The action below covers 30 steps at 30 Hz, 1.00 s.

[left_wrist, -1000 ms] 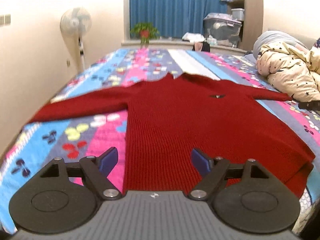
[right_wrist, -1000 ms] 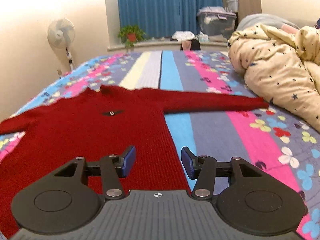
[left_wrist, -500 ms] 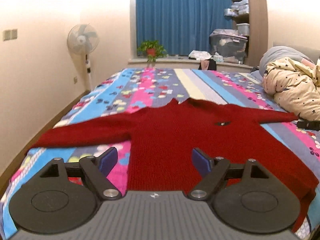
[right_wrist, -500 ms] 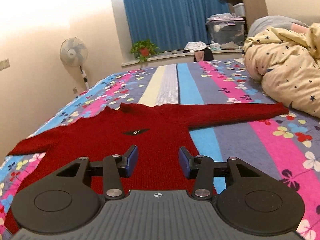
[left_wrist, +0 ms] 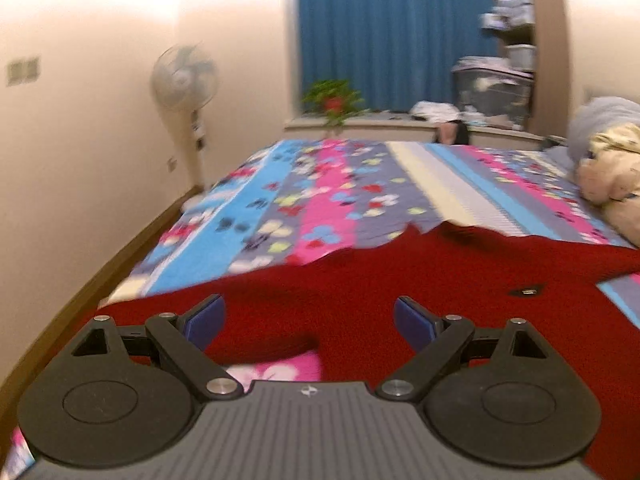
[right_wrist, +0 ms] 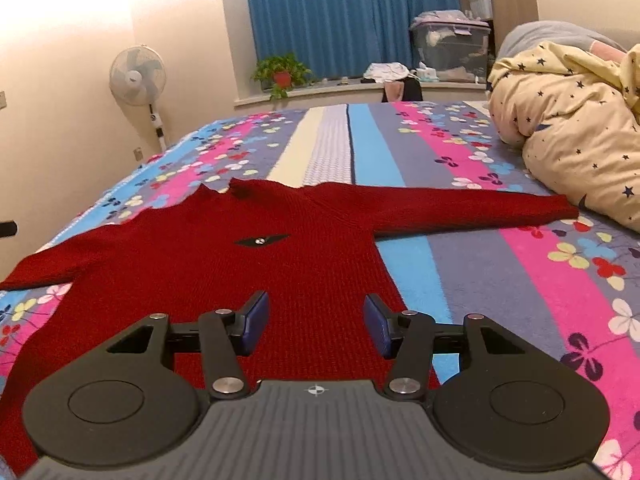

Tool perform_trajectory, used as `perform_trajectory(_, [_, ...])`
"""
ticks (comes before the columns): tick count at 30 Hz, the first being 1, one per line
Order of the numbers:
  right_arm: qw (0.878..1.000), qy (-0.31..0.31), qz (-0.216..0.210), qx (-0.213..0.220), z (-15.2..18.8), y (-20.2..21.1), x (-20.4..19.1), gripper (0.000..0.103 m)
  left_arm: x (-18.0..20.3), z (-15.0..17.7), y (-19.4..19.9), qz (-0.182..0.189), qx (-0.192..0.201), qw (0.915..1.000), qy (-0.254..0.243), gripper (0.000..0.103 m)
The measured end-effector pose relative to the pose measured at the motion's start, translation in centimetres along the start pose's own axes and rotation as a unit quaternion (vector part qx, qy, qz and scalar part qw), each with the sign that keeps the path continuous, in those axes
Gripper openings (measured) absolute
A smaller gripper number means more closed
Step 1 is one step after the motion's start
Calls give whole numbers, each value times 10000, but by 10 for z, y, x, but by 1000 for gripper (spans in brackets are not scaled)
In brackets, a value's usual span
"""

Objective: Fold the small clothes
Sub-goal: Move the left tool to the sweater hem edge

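A dark red knit sweater [right_wrist: 248, 264] lies flat and face up on the bed, both sleeves spread out sideways; it has a small black emblem [right_wrist: 260, 241] on the chest. In the left wrist view the sweater [left_wrist: 360, 292] fills the foreground, blurred. My left gripper [left_wrist: 310, 320] is open and empty, hovering over the sweater's left sleeve and armpit area. My right gripper [right_wrist: 316, 326] is open and empty, hovering over the right side of the sweater's body near its side edge.
The bed has a striped floral cover [right_wrist: 520, 280]. A cream star-print duvet [right_wrist: 568, 136] is heaped at the right. A standing fan [right_wrist: 138, 80] is by the left wall. The bed's left edge drops to the floor [left_wrist: 132, 248].
My left gripper has moved forward and left, from the sweater's hem toward its left sleeve; that view is now blurred. My right gripper has moved forward a little. Both jaws stay open.
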State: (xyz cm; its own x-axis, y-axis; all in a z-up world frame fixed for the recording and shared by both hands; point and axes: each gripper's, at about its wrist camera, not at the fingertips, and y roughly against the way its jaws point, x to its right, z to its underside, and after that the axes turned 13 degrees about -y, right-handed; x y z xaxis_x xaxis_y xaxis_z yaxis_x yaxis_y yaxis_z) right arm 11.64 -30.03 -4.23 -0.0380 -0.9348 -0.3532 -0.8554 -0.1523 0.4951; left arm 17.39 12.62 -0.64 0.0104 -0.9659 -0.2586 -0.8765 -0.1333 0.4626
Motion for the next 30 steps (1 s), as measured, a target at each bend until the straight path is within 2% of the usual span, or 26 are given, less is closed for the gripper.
perform_trajectory(2, [9999,-18,109,-39,0,-5,1,54,-11,7,-25,60,-588,9979,284,94])
perform_trajectory(3, [9999,-12,154,-54,0,-8,0,54,-18,9,-35,86,-746,9958,527,94])
perform_trajectory(5, [9996,25,241,-110,-1,-16,-2,54,-30,9,-48,98,-806,9934,804,94])
perform_trajectory(8, [9992,49,366,-152,-1,-26,-3,54,-40,8,-63,-99,-900,9922,857,94])
perform_trajectory(10, [9990,27,421,-178,-1,-31,-4,54,-45,6,-71,-66,-943,9907,982,94])
perform_trajectory(13, [9986,70,471,-241,1,-38,-6,54,-43,3,-80,-13,-1005,9912,863,94])
perform_trajectory(19, [9981,139,530,-298,4,-39,-4,54,-34,0,-75,-190,-840,9951,491,94])
perform_trajectory(30, [9973,152,644,-318,7,-36,1,54,-54,3,-72,-349,-954,9918,777,94])
